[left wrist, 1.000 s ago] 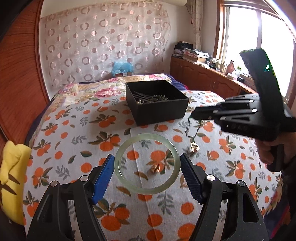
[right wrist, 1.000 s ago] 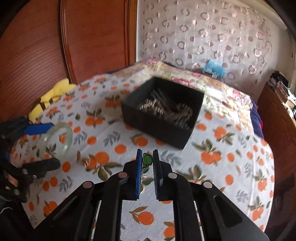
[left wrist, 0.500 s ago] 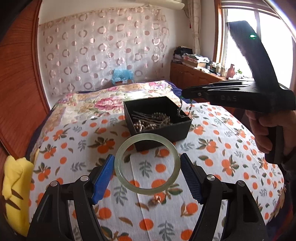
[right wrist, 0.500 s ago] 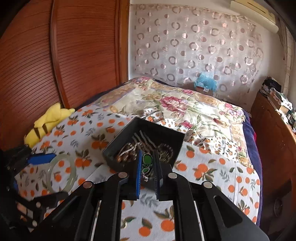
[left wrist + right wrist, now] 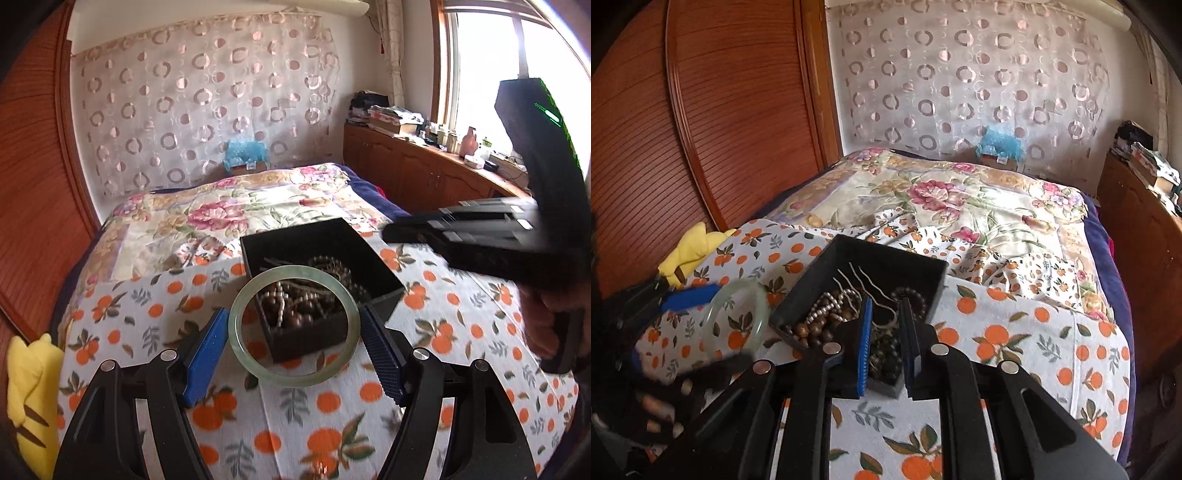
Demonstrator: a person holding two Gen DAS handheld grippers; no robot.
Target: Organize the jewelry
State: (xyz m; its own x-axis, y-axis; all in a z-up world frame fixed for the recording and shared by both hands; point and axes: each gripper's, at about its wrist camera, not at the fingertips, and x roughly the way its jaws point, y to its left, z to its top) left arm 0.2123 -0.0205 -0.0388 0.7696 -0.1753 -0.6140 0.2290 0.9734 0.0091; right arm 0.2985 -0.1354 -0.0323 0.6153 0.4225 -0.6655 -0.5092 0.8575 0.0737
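My left gripper (image 5: 293,314) is shut on a pale green bangle (image 5: 293,381), held flat between its blue pads just above the near corner of the black box (image 5: 295,230). The box holds bead strands and wavy hairpins. My right gripper (image 5: 885,302) hovers over the box (image 5: 886,251) with its jaws opening. Nothing shows between its pads, only the beads below. In the right wrist view the bangle (image 5: 713,310) and the left gripper's blue pad (image 5: 690,295) are at the left. The right gripper (image 5: 391,230) reaches in from the right in the left wrist view.
The box sits on an orange-print cloth (image 5: 443,332) over a floral bedspread (image 5: 942,199). A yellow plush toy (image 5: 26,387) lies at the left edge by the wooden panel (image 5: 720,129). A cluttered wooden cabinet (image 5: 424,166) runs under the window. A hand (image 5: 543,325) holds the right gripper.
Both grippers moved up to the box: the left carried the bangle over its near corner. The right came over the box, its jaws parted, and the green-stone piece is gone from between them.
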